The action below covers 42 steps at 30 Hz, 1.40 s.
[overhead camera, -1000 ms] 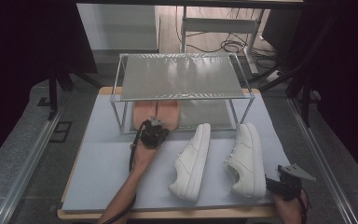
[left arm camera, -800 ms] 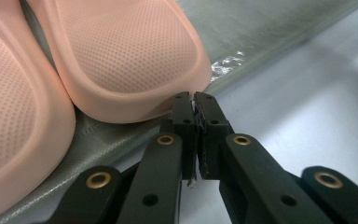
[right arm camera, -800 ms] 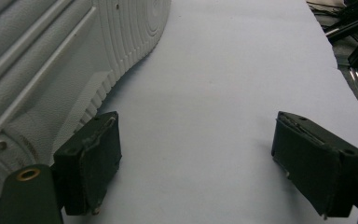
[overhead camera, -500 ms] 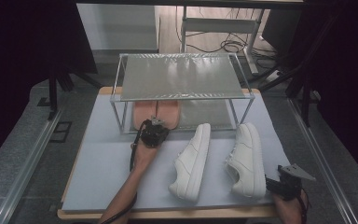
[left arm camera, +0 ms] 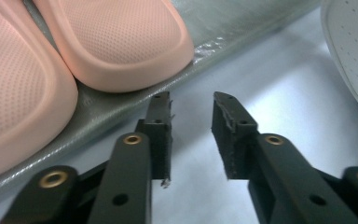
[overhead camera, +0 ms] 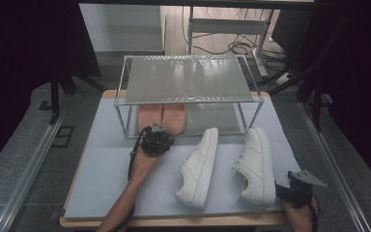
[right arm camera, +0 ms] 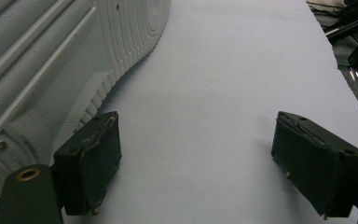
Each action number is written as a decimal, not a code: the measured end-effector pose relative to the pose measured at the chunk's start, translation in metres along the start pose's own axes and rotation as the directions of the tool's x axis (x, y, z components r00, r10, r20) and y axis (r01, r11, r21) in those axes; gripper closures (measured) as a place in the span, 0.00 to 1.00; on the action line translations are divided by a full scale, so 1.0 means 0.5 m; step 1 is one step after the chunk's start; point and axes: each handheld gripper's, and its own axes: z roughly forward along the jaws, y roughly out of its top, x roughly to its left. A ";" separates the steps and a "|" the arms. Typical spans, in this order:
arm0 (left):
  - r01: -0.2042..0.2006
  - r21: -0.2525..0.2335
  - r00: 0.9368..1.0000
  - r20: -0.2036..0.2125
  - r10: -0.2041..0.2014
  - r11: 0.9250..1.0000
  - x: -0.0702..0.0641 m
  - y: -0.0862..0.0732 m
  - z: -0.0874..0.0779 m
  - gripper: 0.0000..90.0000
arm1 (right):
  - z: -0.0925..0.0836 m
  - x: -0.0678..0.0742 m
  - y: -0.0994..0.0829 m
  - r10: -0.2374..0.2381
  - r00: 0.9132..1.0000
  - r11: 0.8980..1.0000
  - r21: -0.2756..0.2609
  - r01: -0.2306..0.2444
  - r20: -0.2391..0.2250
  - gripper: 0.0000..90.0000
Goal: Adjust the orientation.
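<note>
High view shows, nearest to the person at about 5 o'clock of the table, the right gripper (overhead camera: 297,191) resting by the front edge of the grey mat (overhead camera: 106,169). Its jaws stand wide apart with nothing between them; in the right gripper view the ribbed sole of the right white sneaker (right arm camera: 51,65) lies just beside one jaw, and bare mat lies ahead.

Going further from the person, two white sneakers lie on the mat near the middle. The right white sneaker (overhead camera: 257,164) is at about 4 o'clock, and the left white sneaker (overhead camera: 199,166) is beside it with its toe tilted toward 1 o'clock. They are close together but not touching.

At about 10 o'clock from the left sneaker, the left gripper (overhead camera: 155,141) sits at the front of the metal rack (overhead camera: 188,79). Its jaws have just been opening; they are now a little apart and hold nothing, only mat shows between them.

Directly past these jaws, at 12 o'clock, the pink slippers (left arm camera: 74,51) lie side by side on the lower shelf (left arm camera: 121,105) of the rack, toes toward the gripper. The shelf edge runs between the jaws and the slippers. The rack's upper shelf covers most of the slippers (overhead camera: 162,117) from above. Behind the table, at 12 o'clock, cables (overhead camera: 232,47) lie on the floor.
</note>
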 end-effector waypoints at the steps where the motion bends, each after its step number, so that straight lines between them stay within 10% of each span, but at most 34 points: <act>1: -0.005 0.002 1.000 -0.001 0.005 1.000 -0.001 -0.001 -0.003 0.72 | 0.000 0.000 0.000 0.001 1.000 1.000 0.000 -0.001 0.000 0.17; 42: 0.059 0.012 0.998 -0.033 -0.058 0.998 0.010 -0.074 -0.142 0.24 | 0.000 0.000 0.000 0.002 1.000 1.000 0.001 -0.002 0.000 0.17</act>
